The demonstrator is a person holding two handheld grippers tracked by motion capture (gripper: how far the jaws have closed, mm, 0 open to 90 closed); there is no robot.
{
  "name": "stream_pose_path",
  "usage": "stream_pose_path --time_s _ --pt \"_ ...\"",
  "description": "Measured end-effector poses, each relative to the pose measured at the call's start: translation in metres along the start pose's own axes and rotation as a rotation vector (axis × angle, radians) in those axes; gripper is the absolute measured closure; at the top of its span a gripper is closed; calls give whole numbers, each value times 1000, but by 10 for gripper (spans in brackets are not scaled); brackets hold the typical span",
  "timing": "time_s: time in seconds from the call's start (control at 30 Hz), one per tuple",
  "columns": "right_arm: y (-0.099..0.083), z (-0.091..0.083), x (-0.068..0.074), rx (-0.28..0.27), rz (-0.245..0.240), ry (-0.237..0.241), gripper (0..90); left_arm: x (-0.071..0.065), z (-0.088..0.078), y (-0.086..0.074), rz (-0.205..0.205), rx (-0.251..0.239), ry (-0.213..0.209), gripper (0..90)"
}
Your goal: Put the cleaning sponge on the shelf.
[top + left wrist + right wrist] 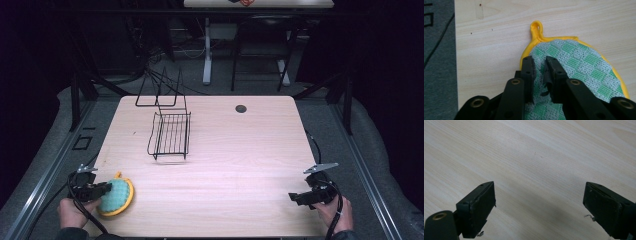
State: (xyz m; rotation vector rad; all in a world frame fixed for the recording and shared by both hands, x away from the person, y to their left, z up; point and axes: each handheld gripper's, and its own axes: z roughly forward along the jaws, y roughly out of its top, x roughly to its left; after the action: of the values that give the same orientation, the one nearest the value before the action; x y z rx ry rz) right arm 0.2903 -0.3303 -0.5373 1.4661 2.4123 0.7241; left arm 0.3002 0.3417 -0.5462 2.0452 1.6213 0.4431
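From above, my counter [240,165] is lit brightly from overhead while everything around it falls into near black, with only dim shapes at the back. The wood glows palest toward the middle and right. The wire rack [171,134] throws a faint soft shadow beside itself. That picture is low in detail and a little soft. Along my left gripper [540,72] the light is even and the potholder [579,67] weave is sharp, though the nearest jaw parts blur. Along my right gripper [539,207] a broad soft shadow lies between the jaws, and the grain stays fairly clear.
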Motion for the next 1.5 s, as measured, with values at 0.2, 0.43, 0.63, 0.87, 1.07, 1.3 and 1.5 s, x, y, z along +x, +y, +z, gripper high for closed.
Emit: stream_pose_path --time_s 0.2,0.43,0.63,0.87,1.07,1.3,1.5 --pt "0 1 -1 5 1 2 104 -3 -2 2 31 -9 26 863" --pt "0 -1 0 1 3 -1 104 -4 -7 2 39 -33 29 872" --pt "0 1 -2 2 6 -2 104 -7 -22 8 46 -85 34 874" --pt "0 -1 -1 -7 3 -6 104 -11 -34 11 48 -130 30 873" --pt "0 -1 -2 -6 5 -9 104 -16 -39 15 57 -150 18 873" --pt "0 0 -2 -2 4 -9 105 -19 -42 19 57 -167 5 871" --pt "0 -2 -1 -1 1 -13 106 -22 -49 25 67 -192 -1 871"
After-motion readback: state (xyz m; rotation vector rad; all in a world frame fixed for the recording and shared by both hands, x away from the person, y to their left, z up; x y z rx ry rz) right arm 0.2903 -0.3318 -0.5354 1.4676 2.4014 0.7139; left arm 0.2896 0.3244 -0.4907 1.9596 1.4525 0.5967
